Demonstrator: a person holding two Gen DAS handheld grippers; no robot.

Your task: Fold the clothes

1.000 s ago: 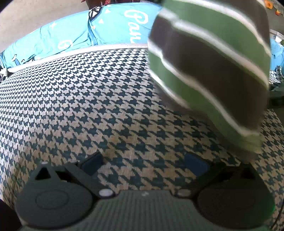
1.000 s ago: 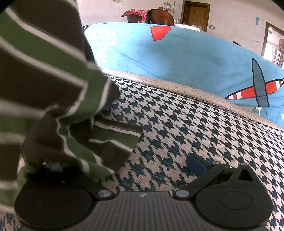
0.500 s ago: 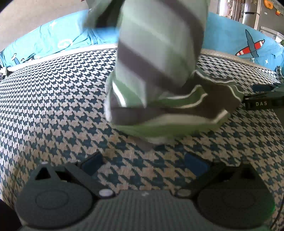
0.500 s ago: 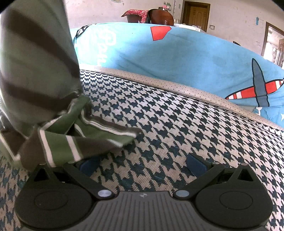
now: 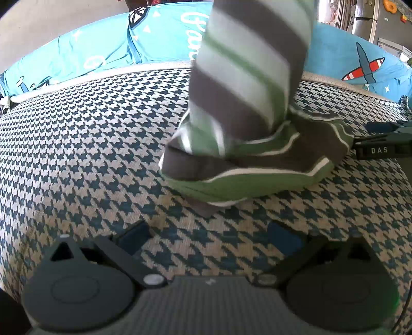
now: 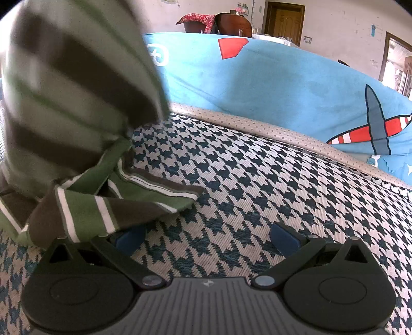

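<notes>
A green, brown and white striped garment (image 5: 247,165) lies heaped on the houndstooth cushion (image 5: 90,128). Its upper part (image 5: 247,64) rises blurred out of the top of the frame, and what holds it there is hidden. My left gripper (image 5: 208,239) is open just in front of the heap, nothing between its pads. In the right wrist view the garment (image 6: 85,211) lies at the left, one corner draped over the left finger of my open right gripper (image 6: 206,238). One of the right gripper's fingers (image 5: 381,149) shows beside the heap's right edge.
Blue bedding with aeroplane prints (image 6: 257,85) is banked along the far side behind a beige dotted piping edge (image 6: 257,126). Houndstooth fabric stretches bare to the left (image 5: 64,154) and to the right (image 6: 309,193). A chair with red cloth (image 6: 219,22) and doors stand far behind.
The garment came down from hanging in the air and its lower part now lies heaped on the cushion. It came off the right gripper's left finger. Both grippers stayed nearly still.
</notes>
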